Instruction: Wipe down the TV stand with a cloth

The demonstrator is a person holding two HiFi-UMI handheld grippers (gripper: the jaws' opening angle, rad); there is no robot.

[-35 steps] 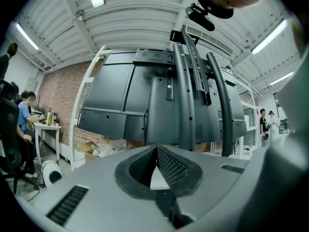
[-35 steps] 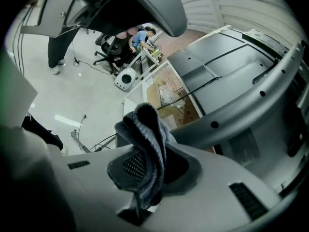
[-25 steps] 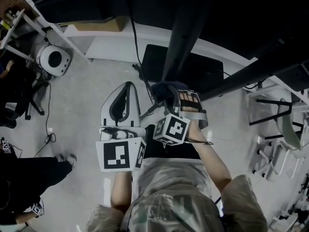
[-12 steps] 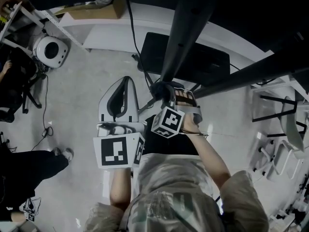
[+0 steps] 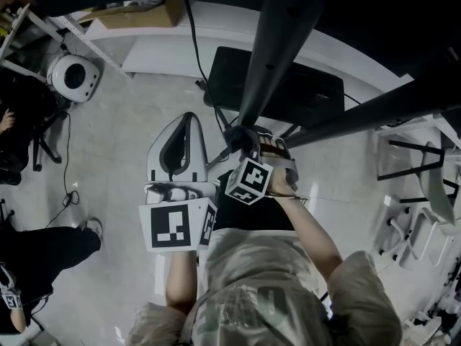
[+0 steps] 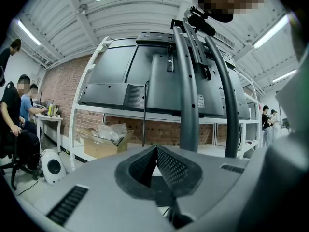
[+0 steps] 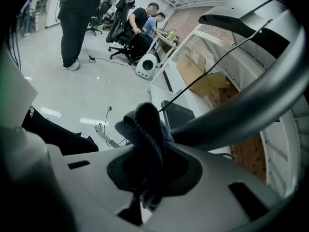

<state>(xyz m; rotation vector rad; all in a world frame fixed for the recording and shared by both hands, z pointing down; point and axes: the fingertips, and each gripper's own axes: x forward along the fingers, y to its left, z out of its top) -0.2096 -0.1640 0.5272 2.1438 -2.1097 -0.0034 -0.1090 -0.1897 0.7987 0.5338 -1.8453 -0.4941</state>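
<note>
The TV stand's dark slanted pole [image 5: 272,56] rises from a black base plate [image 5: 302,92] on the floor. A dark blue cloth [image 5: 241,137] is bunched against the pole's lower end, with my right gripper [image 5: 247,148] shut on it. In the right gripper view the cloth [image 7: 145,127] sticks out between the jaws and touches the pole [image 7: 231,108]. My left gripper [image 5: 189,121] hangs left of the pole, apart from it, shut with nothing in it. In the left gripper view its jaws meet [image 6: 155,150] before the stand's two uprights [image 6: 189,105] and the TV's back [image 6: 145,76].
A white round appliance [image 5: 72,76] and a cardboard box [image 5: 144,9] sit by the white shelf rack [image 5: 166,49] at the back left. Cables [image 5: 68,193] trail over the floor. A person's legs [image 5: 43,245] are at the left. White frames [image 5: 421,193] stand at the right.
My right gripper and the cloth have slid a little up along the pole's lower end. The left gripper has barely moved. The head view has shifted slightly.
</note>
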